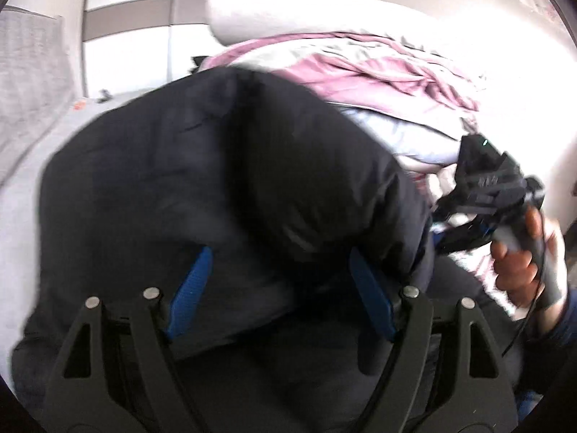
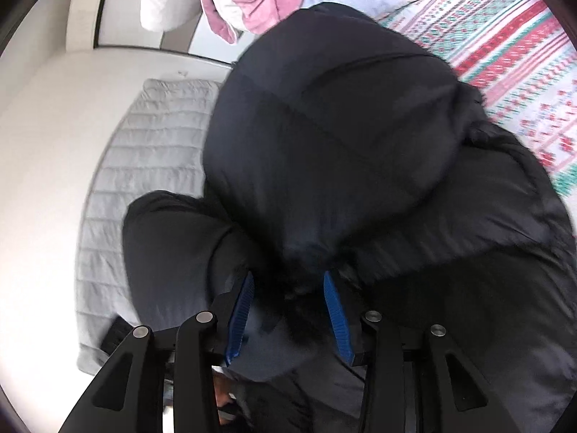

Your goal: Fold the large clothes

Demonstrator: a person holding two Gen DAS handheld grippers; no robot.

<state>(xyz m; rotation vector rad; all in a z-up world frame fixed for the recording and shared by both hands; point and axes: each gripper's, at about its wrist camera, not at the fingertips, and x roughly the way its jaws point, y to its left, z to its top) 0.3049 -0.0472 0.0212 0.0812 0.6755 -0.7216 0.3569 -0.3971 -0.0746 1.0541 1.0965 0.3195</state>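
Dark puffer jacket (image 1: 230,195) fabric bulges between the blue pads (image 1: 189,292) of the left gripper (image 1: 281,263), whose jaws stand wide apart with the padded cloth filling the gap; whether they actually pinch it I cannot tell. In the right wrist view the right gripper (image 2: 288,288) likewise has its blue pads (image 2: 335,315) spread, and a dark, fuzzy fold of the same jacket (image 2: 342,137) sits between them, touching both; a firm grip cannot be confirmed there either. The jacket mounds up just ahead of both sets of fingers and fills most of each view, lying on the bed. To its left in the right wrist view lies a grey quilted pad (image 2: 144,158); to the far right, a red and green patterned blanket (image 2: 505,54). Beyond the jacket, a pink crumpled cover (image 1: 378,72) and a white pillow (image 1: 288,14) sit at the far side. At the right edge of the left wrist view, the person's right hand (image 1: 523,263) holds the other gripper's handle beside the jacket.
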